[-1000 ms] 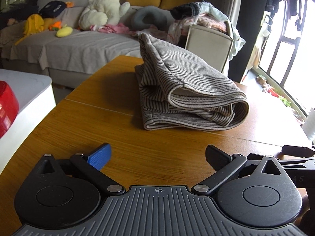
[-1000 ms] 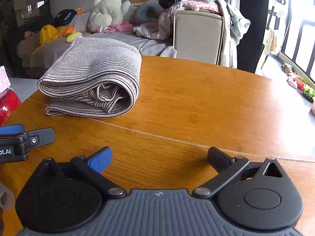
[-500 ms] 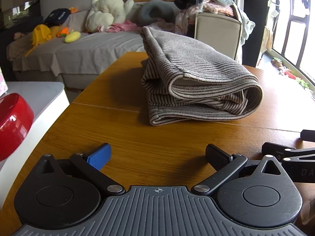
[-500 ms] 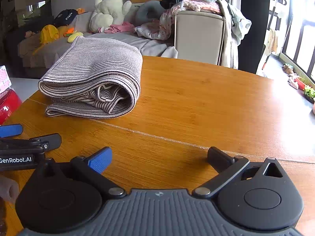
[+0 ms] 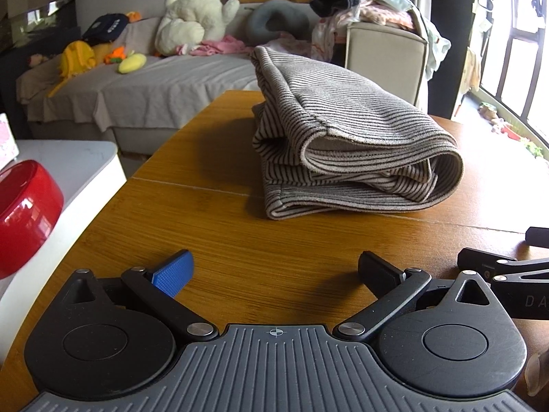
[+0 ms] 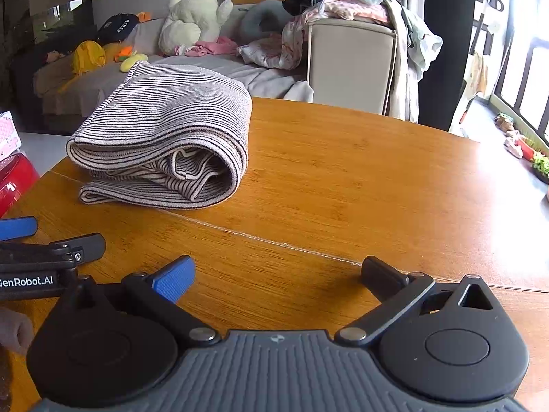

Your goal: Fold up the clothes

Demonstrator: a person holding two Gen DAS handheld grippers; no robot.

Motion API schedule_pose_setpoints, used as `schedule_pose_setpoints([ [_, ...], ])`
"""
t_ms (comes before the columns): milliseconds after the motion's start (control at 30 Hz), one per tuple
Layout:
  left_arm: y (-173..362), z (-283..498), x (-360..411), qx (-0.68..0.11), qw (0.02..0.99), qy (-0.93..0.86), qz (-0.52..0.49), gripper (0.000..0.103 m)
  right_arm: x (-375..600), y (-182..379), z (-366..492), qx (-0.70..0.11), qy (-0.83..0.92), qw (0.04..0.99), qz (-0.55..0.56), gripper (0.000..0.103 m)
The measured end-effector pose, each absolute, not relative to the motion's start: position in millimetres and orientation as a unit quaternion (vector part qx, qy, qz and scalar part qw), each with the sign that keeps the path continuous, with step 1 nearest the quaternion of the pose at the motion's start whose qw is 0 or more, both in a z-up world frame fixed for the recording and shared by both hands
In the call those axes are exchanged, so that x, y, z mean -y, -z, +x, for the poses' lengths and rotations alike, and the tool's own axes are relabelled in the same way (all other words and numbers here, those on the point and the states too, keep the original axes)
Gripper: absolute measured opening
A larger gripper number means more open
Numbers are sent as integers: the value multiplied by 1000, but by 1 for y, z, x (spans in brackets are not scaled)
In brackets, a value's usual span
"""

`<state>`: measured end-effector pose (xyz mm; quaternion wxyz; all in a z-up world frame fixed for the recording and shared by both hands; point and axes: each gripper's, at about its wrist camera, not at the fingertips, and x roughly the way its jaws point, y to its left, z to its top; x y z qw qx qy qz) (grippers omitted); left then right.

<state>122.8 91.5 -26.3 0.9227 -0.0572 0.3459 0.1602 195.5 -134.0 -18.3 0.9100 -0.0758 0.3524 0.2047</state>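
Note:
A grey striped garment [image 5: 343, 144] lies folded in a thick bundle on the wooden table [image 5: 212, 226]. It also shows in the right wrist view [image 6: 171, 144], at the table's left. My left gripper [image 5: 274, 267] is open and empty, low over the table, well short of the garment. My right gripper [image 6: 278, 271] is open and empty too, near the table's front, to the right of the garment. Each gripper's tips show at the edge of the other's view.
A white side table [image 5: 79, 171] with a red bowl [image 5: 24, 213] stands left of the table. Behind are a sofa [image 5: 154, 82] with plush toys and a beige box [image 6: 350, 65] piled with loose clothes [image 6: 343, 3]. A window is at right.
The left gripper has swung its view slightly right and drawn level with the right gripper; the garment lies unchanged. Both grippers stay open.

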Motion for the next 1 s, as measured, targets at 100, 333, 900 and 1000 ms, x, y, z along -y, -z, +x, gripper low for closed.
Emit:
schedule_pose_setpoints([
  [100, 27, 124, -92, -346, 923, -160, -57, 103, 133, 18, 197, -352, -206, 910, -76, 103],
  [333, 27, 126, -93, -343, 922, -170, -62, 103, 130, 17, 202, -352, -210, 909, -78, 103],
  [900, 28, 124, -94, -344, 922, -168, -62, 103, 129, 18, 202, -350, -214, 909, -77, 103],
  [1000, 28, 123, -94, -344, 922, -168, -62, 103, 129, 18, 201, -350, -214, 909, -76, 103],
])
